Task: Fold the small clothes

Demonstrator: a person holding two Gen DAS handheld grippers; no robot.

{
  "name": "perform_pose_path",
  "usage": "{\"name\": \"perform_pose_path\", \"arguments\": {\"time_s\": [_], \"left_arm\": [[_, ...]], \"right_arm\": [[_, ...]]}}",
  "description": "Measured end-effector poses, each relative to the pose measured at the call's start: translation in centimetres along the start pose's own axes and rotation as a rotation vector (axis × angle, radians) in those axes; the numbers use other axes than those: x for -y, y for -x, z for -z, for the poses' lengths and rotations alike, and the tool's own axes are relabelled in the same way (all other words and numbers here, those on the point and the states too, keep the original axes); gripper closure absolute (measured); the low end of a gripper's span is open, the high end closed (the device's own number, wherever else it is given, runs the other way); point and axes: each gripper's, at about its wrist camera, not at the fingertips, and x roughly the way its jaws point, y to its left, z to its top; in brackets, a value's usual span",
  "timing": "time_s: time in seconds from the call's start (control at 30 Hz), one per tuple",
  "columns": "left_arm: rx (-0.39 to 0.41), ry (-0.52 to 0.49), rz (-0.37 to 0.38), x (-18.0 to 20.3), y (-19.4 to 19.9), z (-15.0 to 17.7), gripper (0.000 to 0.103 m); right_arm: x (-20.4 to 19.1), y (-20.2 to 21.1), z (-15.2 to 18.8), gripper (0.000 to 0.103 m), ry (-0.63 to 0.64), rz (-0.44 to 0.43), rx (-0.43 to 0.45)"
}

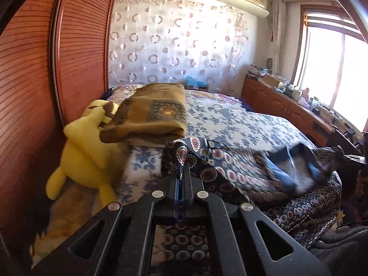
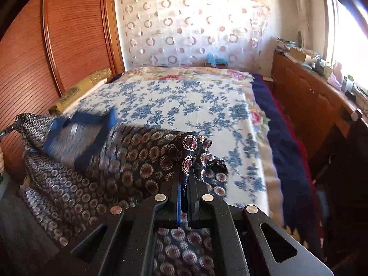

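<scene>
I have the left gripper (image 1: 181, 172) and right gripper (image 2: 187, 177) each pinching the silky, medallion-print garment (image 2: 138, 156) above the floral bedspread (image 2: 184, 96).

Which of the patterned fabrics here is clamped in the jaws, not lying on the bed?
The dark navy medallion-print garment: both grippers pinch it. The blue floral bedspread and folded brown blanket lie untouched on the bed.
</scene>
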Motion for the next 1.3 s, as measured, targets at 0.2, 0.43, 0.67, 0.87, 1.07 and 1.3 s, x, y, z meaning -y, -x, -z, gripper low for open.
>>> {"name": "perform_pose_path", "arguments": {"time_s": [0.2,0.43,0.67,0.87,1.07,1.3], "left_arm": [[-0.062,-0.006,-0.005,-0.6,-1.0,1.1,0.1],[-0.077,-0.009,-0.009,-0.5,-1.0,1.3,0.1],[-0.005,-0.059,0.034,1.3,0.3,-0.5,0.066],[-0.003,-0.081,0.057,2.2,-0.3,-1.8,0.04],[-0.035,-0.096,0.039,2.5,-1.9,-2.3,0.024],[-0.068,-0.057,0.036,1.6,-3.1,-1.4,0.024]], "right_arm": [[-0.5,0.8,1.4,0.1,0.01,0.021,-0.059],[-0.3,-1.3,1.5,0.1,-0.013,0.043,-0.133],[-0.3,0.8,-0.2,0.095,-0.004,0.063,-0.06],[-0.2,3.1,-0.9,0.071,0.008,0.088,0.004],[0.1,3.3,-2.0,0.051,-0.006,0.095,0.053],[0.1,-1.4,-2.4,0.021,0.004,0.045,-0.002]]}}
